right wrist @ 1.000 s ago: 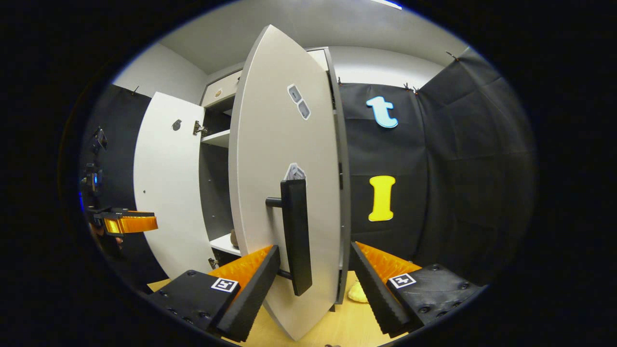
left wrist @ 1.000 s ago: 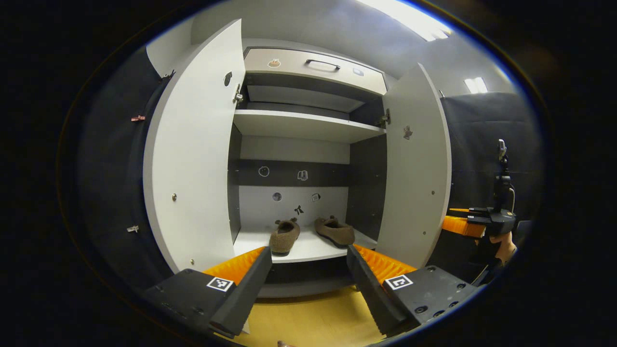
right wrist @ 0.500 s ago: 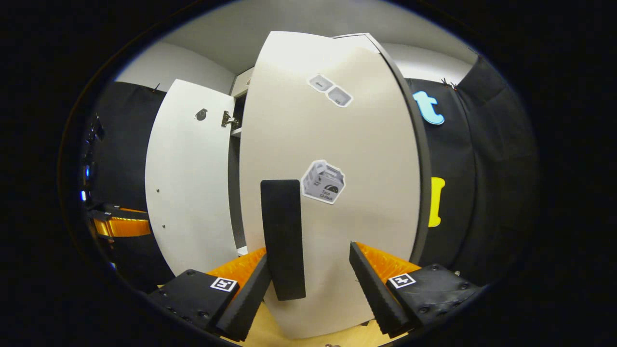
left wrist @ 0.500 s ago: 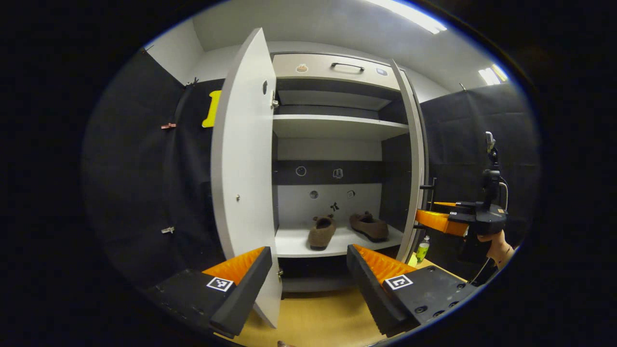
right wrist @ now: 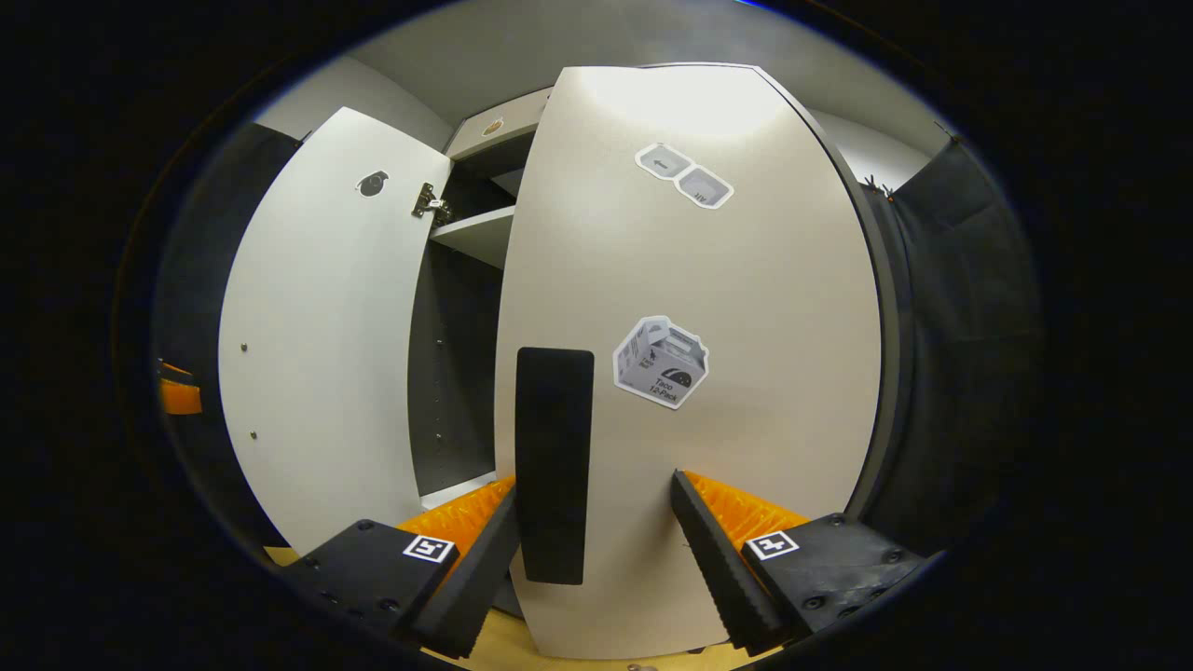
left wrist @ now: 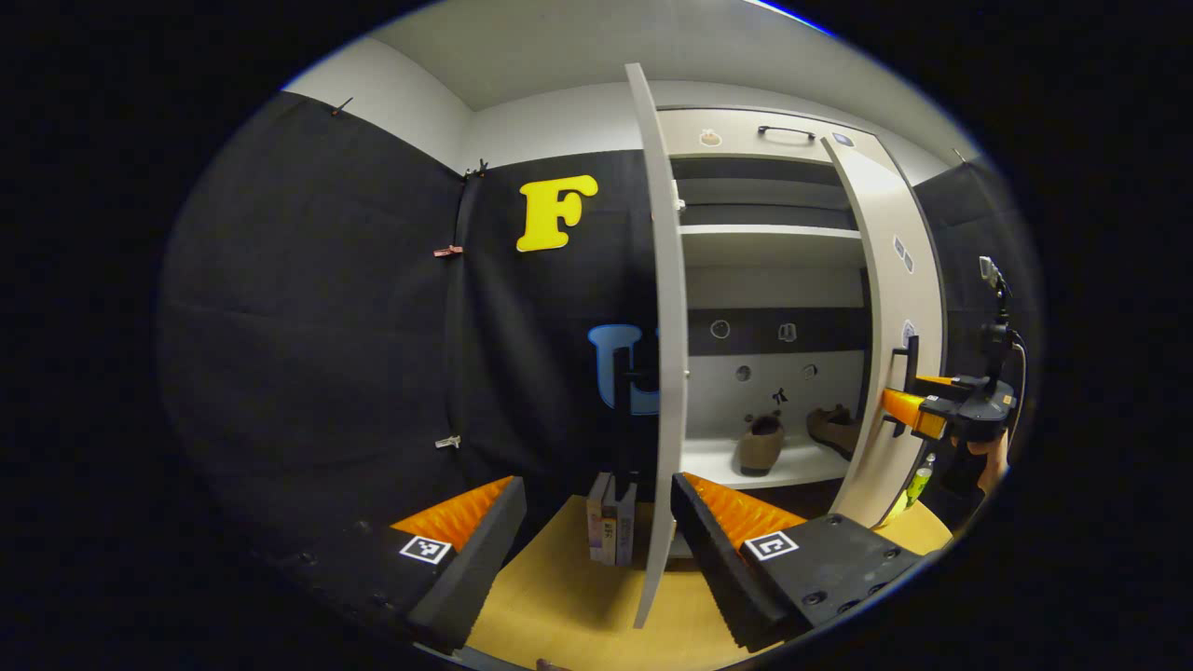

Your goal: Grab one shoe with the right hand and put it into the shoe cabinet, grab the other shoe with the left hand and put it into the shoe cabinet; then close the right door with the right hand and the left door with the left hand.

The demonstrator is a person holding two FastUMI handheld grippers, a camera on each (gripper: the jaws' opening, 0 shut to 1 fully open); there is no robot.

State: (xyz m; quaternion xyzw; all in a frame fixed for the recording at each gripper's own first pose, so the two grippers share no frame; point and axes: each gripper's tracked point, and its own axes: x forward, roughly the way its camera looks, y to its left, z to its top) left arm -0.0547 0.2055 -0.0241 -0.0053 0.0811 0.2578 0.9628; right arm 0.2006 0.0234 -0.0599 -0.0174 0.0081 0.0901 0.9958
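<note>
In the left gripper view, two brown shoes rest on the bottom shelf of the white shoe cabinet. The left door stands edge-on between the fingers of my open left gripper, apart from them. The right door is swung partly shut, with my right gripper against its outer face. In the right gripper view, the right door is close ahead; its black handle hangs between the fingers of my open right gripper, next to the left one. The left door stands wide open.
Several books stand upright on the yellow floor beside the left door. A small green bottle stands on the floor under the right hand. Black cloth walls close in on both sides of the cabinet.
The right door has swung further toward shut with my right gripper following it. My left gripper has shifted left, so the left door now shows edge-on between its fingers.
</note>
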